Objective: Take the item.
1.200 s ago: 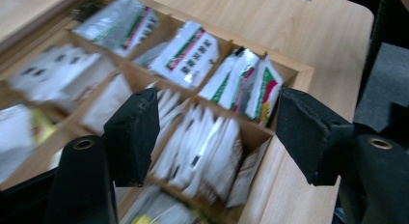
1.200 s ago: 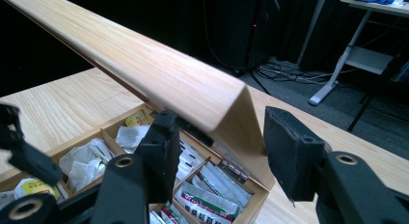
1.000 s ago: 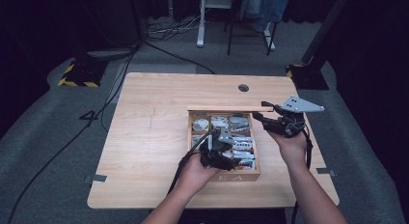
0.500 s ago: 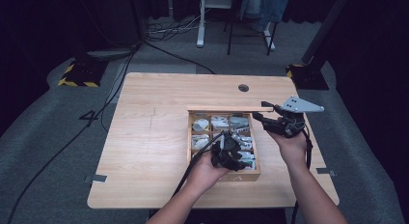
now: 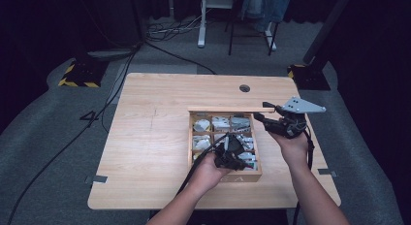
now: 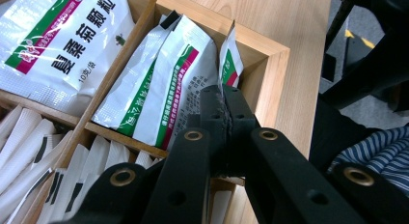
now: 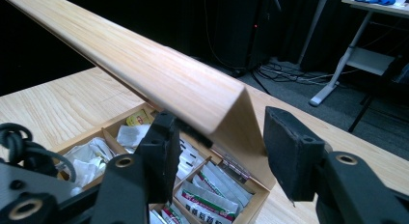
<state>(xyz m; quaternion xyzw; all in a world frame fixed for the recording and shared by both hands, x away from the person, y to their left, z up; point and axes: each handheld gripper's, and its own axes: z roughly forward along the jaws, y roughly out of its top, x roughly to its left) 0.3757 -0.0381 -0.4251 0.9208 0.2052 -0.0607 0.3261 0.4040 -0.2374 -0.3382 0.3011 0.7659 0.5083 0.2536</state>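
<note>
We read Chinese characters and "10克/袋" on the large white sachet in the left gripper view; "S A" on the wooden box front; a "4" on the grey floor.

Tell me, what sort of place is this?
Probably a lab or studio set up for recording, not a home. A lone wooden table stands on grey carpet amid black curtains, with cables trailing across the floor and hazard-striped stand bases. On the table sits a wooden box of sachets.
</note>
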